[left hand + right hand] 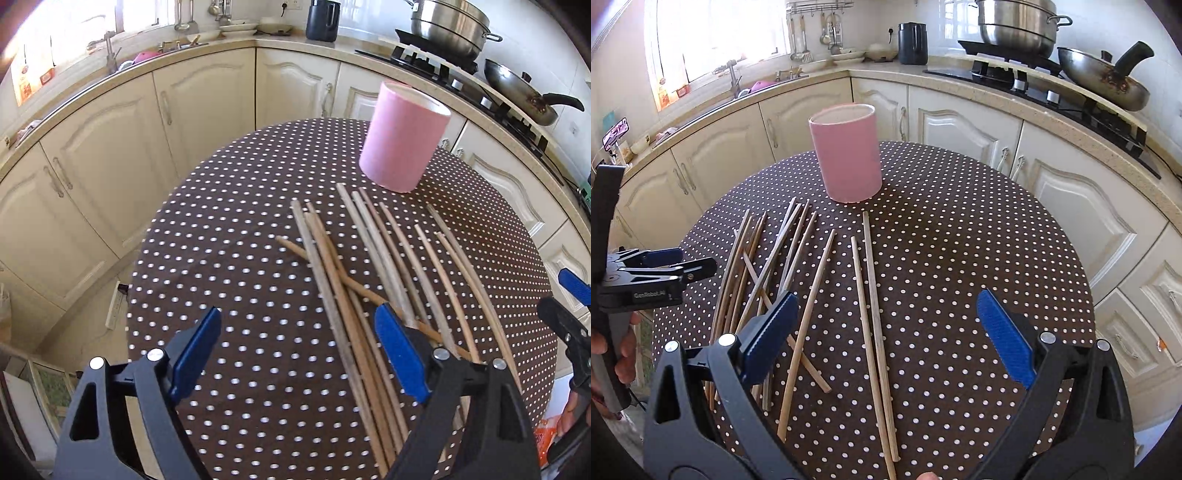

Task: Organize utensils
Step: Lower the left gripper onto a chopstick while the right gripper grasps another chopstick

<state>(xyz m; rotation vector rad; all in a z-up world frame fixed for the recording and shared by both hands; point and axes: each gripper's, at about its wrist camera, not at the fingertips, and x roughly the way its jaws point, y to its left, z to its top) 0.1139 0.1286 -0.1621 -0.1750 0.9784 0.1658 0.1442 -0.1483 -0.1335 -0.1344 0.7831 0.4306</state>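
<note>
Beside pink cup (846, 155), scattered chopsticks (871, 295)

Chopsticks (347, 317) near ends hidden behind left gripper (295, 354) — cup (846, 155) interior unseen.

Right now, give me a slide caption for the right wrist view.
Open right gripper above loose chopsticks on the polka-dot table, pink holder upright beyond.
</note>
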